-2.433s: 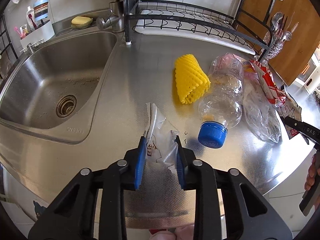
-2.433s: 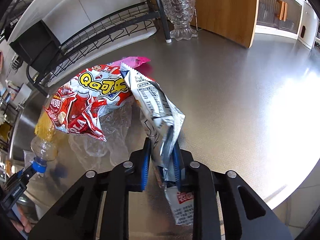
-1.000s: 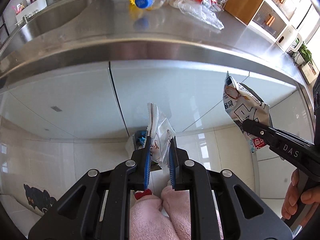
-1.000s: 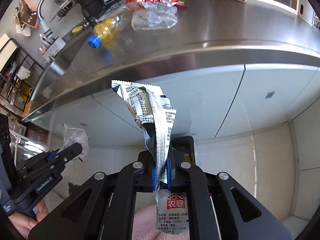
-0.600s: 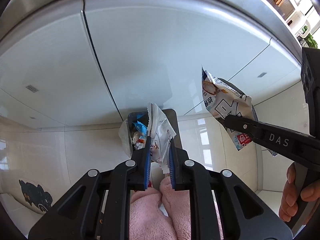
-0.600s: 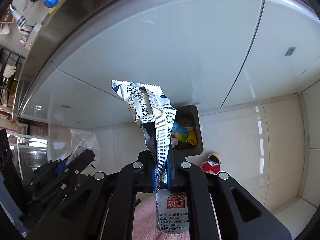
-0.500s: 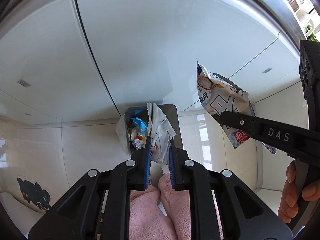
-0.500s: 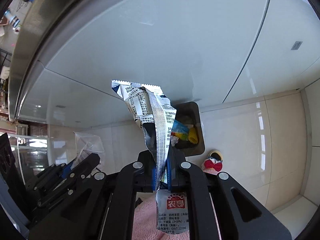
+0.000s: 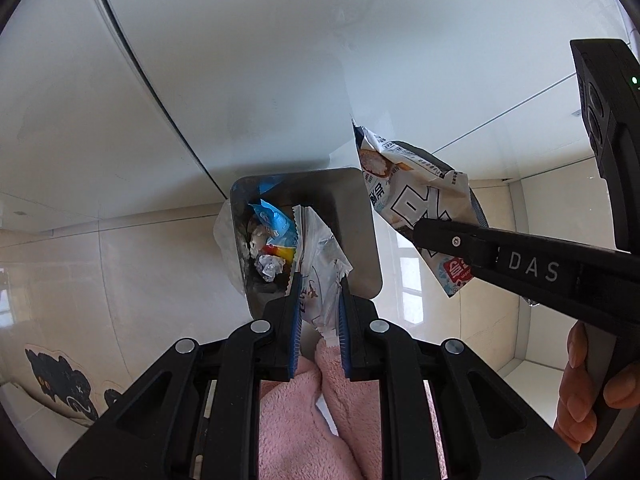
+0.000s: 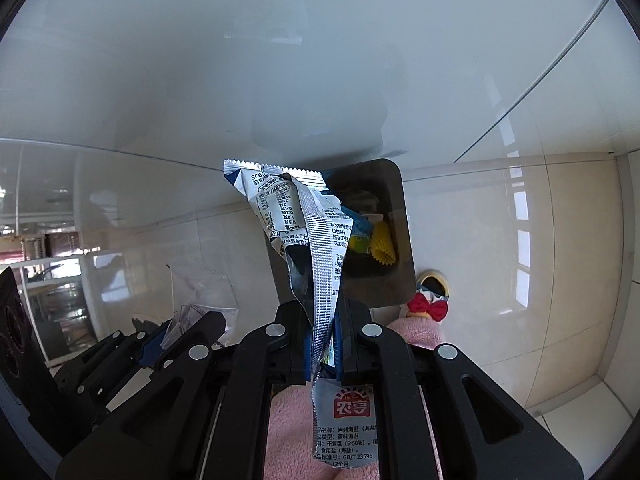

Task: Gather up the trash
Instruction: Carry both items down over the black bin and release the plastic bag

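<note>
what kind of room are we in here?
Most likely a home kitchen, seen at floor level: glossy white cabinet doors above beige floor tiles, and a metal trash bin already holding wrappers. Fluffy pink slippers suggest a household, not a lab.

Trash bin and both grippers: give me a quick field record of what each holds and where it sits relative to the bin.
left gripper: shut on clear wrapper, above the bin opening
right gripper: shut on snack bag, not released
trash bin: open, on the floor by the white cabinet
bin contents: blue wrapper, crumpled paper, yellow foam net
snack bag position: in the left view it hangs right of the bin; in the right view it overlaps the opening
</note>
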Tool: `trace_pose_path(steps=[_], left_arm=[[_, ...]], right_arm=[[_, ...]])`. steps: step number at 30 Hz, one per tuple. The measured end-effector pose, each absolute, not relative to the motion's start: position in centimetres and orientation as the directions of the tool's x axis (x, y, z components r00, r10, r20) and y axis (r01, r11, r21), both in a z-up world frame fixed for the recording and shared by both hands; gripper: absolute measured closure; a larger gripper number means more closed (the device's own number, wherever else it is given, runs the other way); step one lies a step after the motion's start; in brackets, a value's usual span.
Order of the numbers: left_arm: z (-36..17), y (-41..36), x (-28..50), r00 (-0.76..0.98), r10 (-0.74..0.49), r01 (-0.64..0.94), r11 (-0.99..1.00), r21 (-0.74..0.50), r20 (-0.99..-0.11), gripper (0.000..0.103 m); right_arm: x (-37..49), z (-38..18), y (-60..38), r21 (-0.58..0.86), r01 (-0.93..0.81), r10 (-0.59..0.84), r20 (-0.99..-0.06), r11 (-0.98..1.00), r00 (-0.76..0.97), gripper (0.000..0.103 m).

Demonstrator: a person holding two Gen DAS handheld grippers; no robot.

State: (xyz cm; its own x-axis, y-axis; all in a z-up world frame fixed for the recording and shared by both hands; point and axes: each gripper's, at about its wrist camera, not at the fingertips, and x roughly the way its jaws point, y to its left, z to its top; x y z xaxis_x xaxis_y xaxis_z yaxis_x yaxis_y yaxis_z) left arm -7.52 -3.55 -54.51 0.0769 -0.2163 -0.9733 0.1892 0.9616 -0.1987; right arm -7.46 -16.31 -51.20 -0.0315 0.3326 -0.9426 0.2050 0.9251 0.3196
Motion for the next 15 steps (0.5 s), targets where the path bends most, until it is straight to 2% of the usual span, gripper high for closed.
trace_pose_path(steps=[10, 14, 15], left_arm=[[-54.82, -3.19, -6.82, 0.077, -0.215, 0.17, 0.965, -0.2, -0.974, 0.078], [-54.41, -3.0, -6.94, 0.086, -0.207, 0.166, 0.968, -0.191, -0.975, 0.067], [-54.26, -2.92, -6.95, 0.088, -0.204, 0.165, 0.968, -0.188, -0.975, 0.064]], right_arm=[[-6.55, -51.16, -16.17, 0.347, 0.246, 0.364, -0.931, 0.905, -0.025, 0.09], [-6.44, -51.36, -15.88, 0.346, 0.248, 0.363, -0.931, 0.905, -0.024, 0.072], [-6.45, -51.31, -15.92, 0.347, 0.253, 0.364, -0.931, 0.903, -0.022, 0.071]])
